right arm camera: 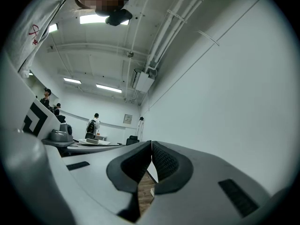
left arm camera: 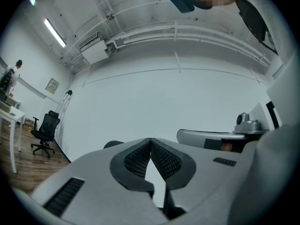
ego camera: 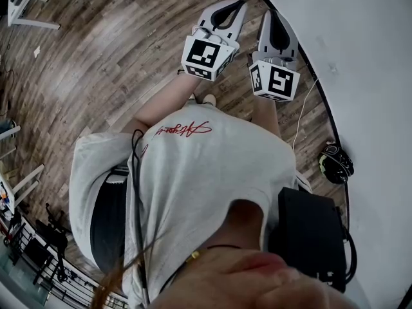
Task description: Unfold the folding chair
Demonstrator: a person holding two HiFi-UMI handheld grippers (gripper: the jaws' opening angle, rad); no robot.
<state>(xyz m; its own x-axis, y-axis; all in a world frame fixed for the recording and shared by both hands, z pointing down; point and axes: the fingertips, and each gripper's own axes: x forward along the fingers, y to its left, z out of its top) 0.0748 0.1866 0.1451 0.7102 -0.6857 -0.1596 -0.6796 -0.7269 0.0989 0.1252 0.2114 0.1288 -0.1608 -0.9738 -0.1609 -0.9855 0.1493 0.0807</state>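
No folding chair shows in any of these views. In the head view both grippers are held side by side in front of the person's body, pointing at a white backdrop (ego camera: 360, 76). My left gripper (ego camera: 233, 4) is shut, with its ribbed pads (left arm camera: 161, 158) meeting and nothing between them. My right gripper (ego camera: 271, 13) is shut too and holds nothing. The left gripper view (left arm camera: 150, 139) faces the bare white wall, and the right gripper (left arm camera: 220, 137) shows at its right. The right gripper view (right arm camera: 151, 143) looks along the wall into the room.
A wood floor (ego camera: 96, 63) lies below. White furniture legs (ego camera: 29, 8) stand at the far left. A black rounded device (ego camera: 335, 163) and a white cable (ego camera: 302, 118) lie by the backdrop edge. A black office chair (left arm camera: 44, 131) and a table (left arm camera: 11, 114) stand far off; people (right arm camera: 93, 124) are in the distance.
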